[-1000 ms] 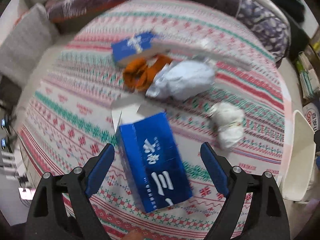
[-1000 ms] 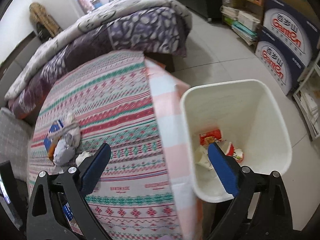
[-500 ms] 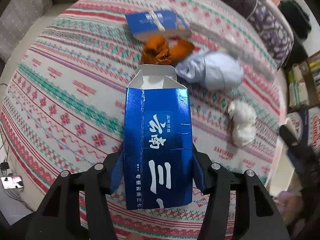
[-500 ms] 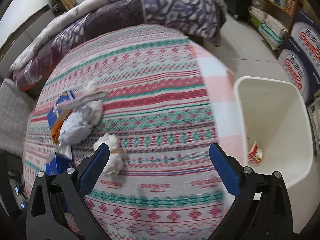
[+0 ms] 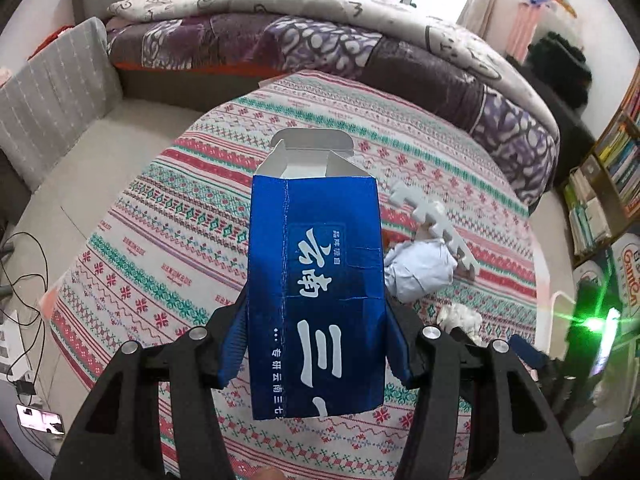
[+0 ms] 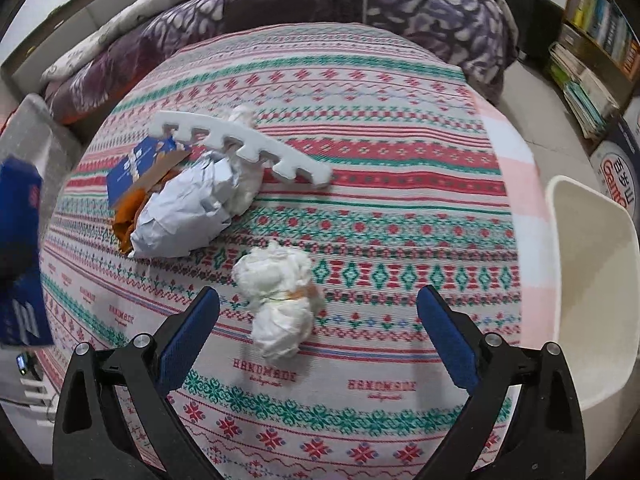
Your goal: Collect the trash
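Observation:
My left gripper (image 5: 316, 344) is shut on a blue carton (image 5: 316, 280) with white characters and holds it above the patterned tablecloth (image 5: 168, 248); the carton also shows at the left edge of the right wrist view (image 6: 18, 256). My right gripper (image 6: 318, 332) is open and empty, hovering just in front of a white crumpled tissue wad (image 6: 280, 292). Farther back lie a crumpled pale paper ball (image 6: 188, 212), a white foam comb-shaped strip (image 6: 244, 146), a flattened blue box (image 6: 136, 164) and orange scraps (image 6: 124, 216). A white trash bin (image 6: 592, 280) stands off the table's right side.
A bed with purple and white quilts (image 5: 320, 32) runs behind the table. Bookshelves (image 6: 592, 40) and cardboard boxes (image 6: 616, 168) stand at the right. Cables and a power strip (image 5: 16, 344) lie on the floor at the left.
My left gripper closed on the blue carton and lifted it off the cloth. My right gripper swung from over the bin to the table and came close to the tissue wad.

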`<state>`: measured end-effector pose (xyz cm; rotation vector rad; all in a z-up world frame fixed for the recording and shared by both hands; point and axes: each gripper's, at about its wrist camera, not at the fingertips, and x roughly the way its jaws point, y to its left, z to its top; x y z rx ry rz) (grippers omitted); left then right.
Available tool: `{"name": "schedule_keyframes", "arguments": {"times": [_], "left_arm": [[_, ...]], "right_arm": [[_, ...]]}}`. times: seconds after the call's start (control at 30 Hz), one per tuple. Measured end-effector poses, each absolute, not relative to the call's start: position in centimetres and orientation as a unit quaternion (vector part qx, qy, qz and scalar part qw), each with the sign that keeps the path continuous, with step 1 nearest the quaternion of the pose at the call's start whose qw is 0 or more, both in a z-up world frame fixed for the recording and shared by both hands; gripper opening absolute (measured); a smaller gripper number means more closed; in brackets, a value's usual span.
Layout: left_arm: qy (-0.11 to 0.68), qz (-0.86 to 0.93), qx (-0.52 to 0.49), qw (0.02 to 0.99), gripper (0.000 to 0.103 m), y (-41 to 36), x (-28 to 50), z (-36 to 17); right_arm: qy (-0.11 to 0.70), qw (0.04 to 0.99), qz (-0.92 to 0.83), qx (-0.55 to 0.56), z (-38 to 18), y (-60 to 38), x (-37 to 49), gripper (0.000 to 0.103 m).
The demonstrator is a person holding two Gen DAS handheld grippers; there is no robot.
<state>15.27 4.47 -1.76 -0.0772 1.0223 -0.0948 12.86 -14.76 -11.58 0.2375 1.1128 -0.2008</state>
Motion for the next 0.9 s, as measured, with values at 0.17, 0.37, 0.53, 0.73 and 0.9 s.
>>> {"name": "schedule_keyframes", "arguments": {"times": [0.17, 0.37, 0.53, 0.73, 0.9], "left_arm": [[0.501, -0.043, -0.052, 0.863, 0.056, 5.2, 15.7, -2.4], [0.503, -0.039, -0.054, 0.862, 0.056, 5.8, 15.8, -2.7], [0.493, -0.037, -0.054, 0.868, 0.056, 5.7, 15.8, -2.2], [0.483, -0.037, -0.050, 0.874, 0.056, 5.1, 15.7, -1.8], [0.480, -0.041, -0.043, 0.876, 0.056, 4.4, 15.7, -1.8]], "right_arm": [[0.543, 0.829, -0.085, 0.101, -12.7, -14.2, 13.6, 0.067], [0.522, 0.848, -0.056, 0.073, -11.4, -12.9, 13.5, 0.030], [0.500, 0.859, -0.049, 0.095, -9.7, -13.4, 12.8, 0.030], [0.470, 0.873, -0.053, 0.120, -7.8, -14.5, 12.2, 0.030], [0.457, 0.879, -0.063, 0.125, -7.2, -15.2, 11.6, 0.030]]}}
